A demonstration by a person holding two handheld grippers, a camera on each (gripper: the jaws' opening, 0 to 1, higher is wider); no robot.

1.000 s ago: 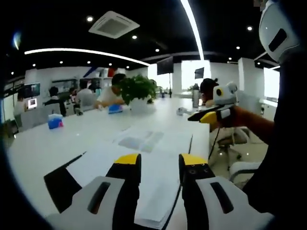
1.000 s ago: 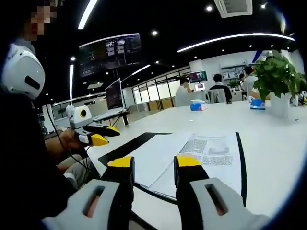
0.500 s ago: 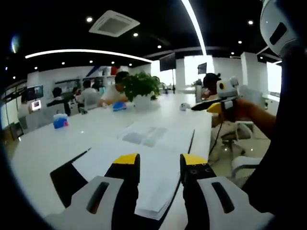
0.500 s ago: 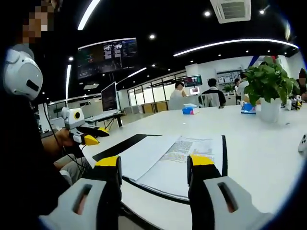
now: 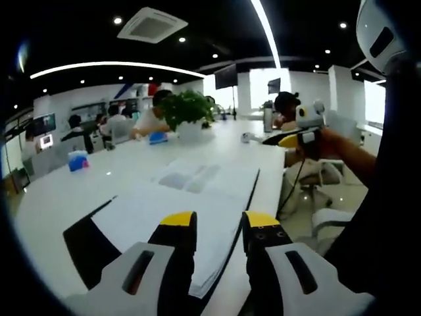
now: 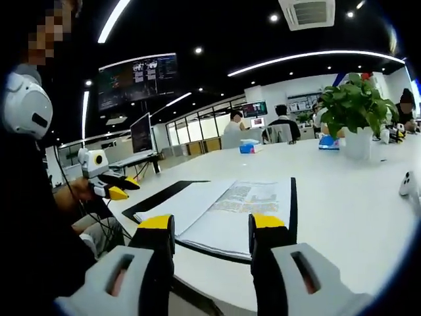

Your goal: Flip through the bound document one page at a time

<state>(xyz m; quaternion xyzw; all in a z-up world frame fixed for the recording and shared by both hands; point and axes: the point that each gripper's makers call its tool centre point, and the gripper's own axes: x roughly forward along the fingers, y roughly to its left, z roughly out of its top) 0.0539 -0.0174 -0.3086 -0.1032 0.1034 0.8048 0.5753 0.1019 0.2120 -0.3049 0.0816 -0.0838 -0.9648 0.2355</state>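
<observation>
Left gripper (image 5: 210, 220) jaws stand narrowly apart, nothing between them, hovering over the near edge of the open bound document (image 5: 177, 204). Right gripper (image 6: 212, 224) jaws apart a bit wider, also empty, held off the table's near edge facing the document (image 6: 223, 207). The document lies flat and open on the white table (image 6: 355, 197), black cover showing under the pages. Pages look thin, light and floppy, likely to slide or lift two at once; best taken at a free corner or outer edge of the top sheet, pinched lightly. A potted plant (image 6: 354, 112) stands far off on the table, with a small blue box (image 5: 77, 160), well apart from the document. People sit at the far end. Nothing blocks the pages.
</observation>
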